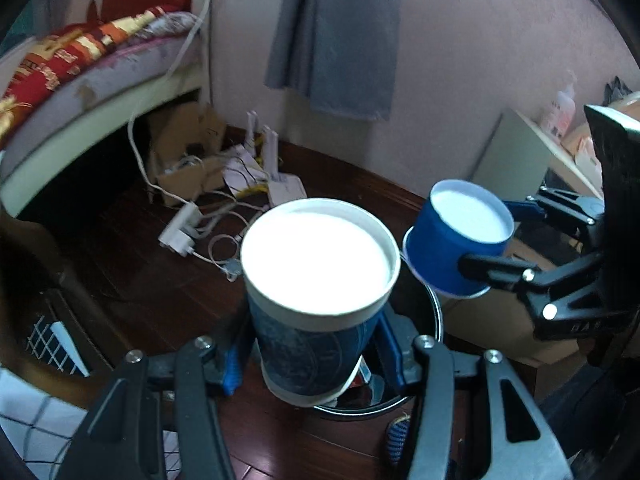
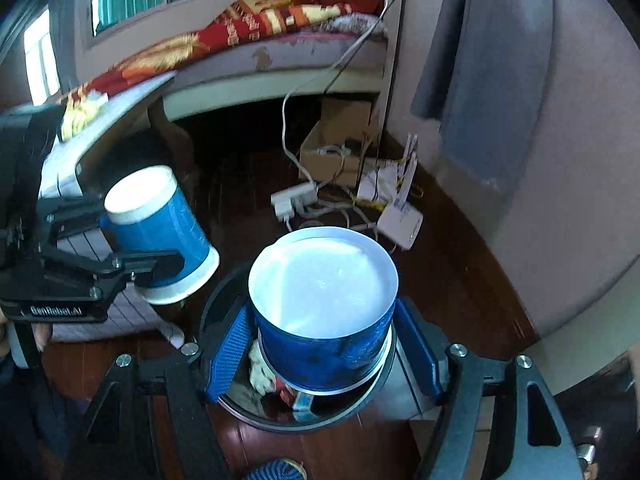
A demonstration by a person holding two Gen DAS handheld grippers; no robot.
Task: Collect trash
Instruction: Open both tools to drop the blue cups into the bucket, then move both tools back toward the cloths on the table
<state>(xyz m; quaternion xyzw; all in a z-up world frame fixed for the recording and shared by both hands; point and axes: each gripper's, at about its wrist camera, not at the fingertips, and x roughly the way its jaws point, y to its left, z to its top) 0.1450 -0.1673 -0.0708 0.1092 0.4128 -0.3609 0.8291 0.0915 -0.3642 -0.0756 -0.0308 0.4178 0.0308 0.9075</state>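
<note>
Left gripper [image 1: 316, 356] jaws clamp a tall paper cup [image 1: 316, 312]; right gripper [image 2: 324, 356] jaws clamp a short blue cup [image 2: 324, 320]. Both hang over the bin [image 2: 240, 408], the short one at its 12 o'clock rim. Risk: simultaneous release lets the cups collide or glance off the rim onto the floor.

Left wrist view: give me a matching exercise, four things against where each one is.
1 tall blue cup
2 short blue cup
3 trash bin
4 grey cloth

A hanging on the wall
B held in the right gripper
C on the floor, under both cups
D held in the left gripper

Pairs: 1-D, 2-B, 3-C, 4-A.
</note>
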